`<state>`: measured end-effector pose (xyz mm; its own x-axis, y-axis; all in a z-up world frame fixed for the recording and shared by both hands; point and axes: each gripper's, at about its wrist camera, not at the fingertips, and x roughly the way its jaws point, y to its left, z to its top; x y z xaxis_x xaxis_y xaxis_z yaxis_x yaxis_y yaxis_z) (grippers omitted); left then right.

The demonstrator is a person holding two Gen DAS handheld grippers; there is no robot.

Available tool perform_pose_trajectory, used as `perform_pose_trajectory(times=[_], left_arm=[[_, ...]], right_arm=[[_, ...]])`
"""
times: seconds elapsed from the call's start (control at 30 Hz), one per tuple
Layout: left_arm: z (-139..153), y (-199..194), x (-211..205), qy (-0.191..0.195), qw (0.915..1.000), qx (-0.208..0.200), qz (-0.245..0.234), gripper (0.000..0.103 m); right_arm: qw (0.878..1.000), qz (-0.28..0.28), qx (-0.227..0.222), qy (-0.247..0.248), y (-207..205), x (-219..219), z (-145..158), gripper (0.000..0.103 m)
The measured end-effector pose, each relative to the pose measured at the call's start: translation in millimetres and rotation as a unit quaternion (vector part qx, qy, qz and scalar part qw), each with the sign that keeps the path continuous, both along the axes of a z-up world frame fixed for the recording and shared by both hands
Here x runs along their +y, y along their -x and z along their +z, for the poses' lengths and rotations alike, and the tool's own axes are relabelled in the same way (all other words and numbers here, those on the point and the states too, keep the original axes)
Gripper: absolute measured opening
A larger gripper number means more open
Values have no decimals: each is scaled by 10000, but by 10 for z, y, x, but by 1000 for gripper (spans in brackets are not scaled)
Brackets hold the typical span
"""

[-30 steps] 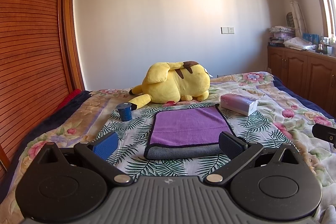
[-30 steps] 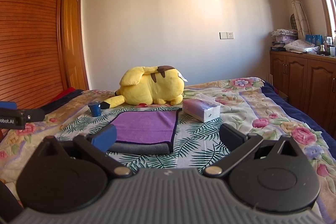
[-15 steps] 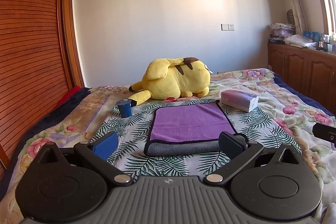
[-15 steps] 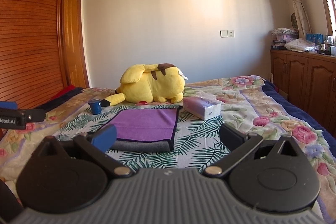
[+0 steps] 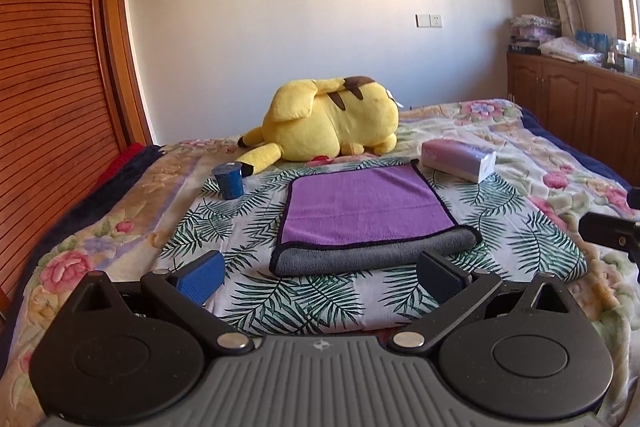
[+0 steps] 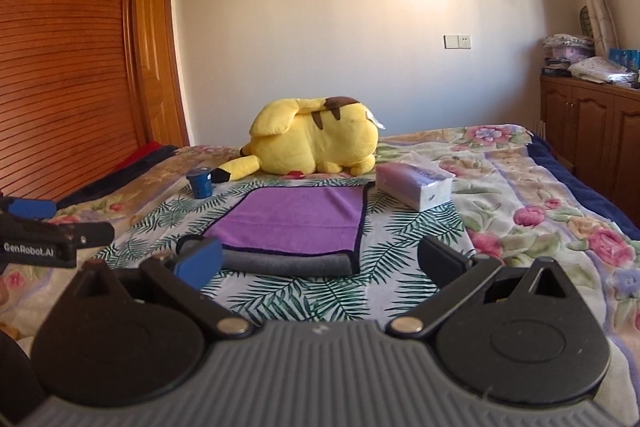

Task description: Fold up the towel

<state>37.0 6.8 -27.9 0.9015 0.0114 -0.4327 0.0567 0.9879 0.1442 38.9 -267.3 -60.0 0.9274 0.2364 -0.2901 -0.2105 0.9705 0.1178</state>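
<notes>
A purple towel with a grey underside lies folded flat on the leaf-print cloth on the bed; its grey folded edge faces me. It also shows in the right wrist view. My left gripper is open and empty, just short of the towel's near edge. My right gripper is open and empty, also near that edge, its left finger overlapping the towel's near left corner in view. The left gripper's body shows in the right wrist view.
A yellow plush toy lies behind the towel. A tissue pack sits to the towel's far right and a small blue cup to its far left. A wooden wardrobe stands left, cabinets right.
Both grippers have tilted slightly, so the bed and towel sit a little lower in the views. Both stay open; the towel has not moved.
</notes>
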Motion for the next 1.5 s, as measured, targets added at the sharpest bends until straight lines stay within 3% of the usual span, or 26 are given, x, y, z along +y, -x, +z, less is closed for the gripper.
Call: perform_pose_trajectory(times=[0.87, 1.07, 1.5], left_arm=[[-239, -836, 180, -74, 9989, 449, -110, 87], [-297, -1060, 239, -26, 9987, 493, -147, 87], [-491, -1717, 444, 283, 9968, 736, -94, 87]], right_arm=[[9968, 378, 621, 347, -737, 348, -10, 102], [9951, 424, 798, 404, -895, 422, -62, 93], [9893, 474, 1243, 603, -1344, 511, -269, 89]])
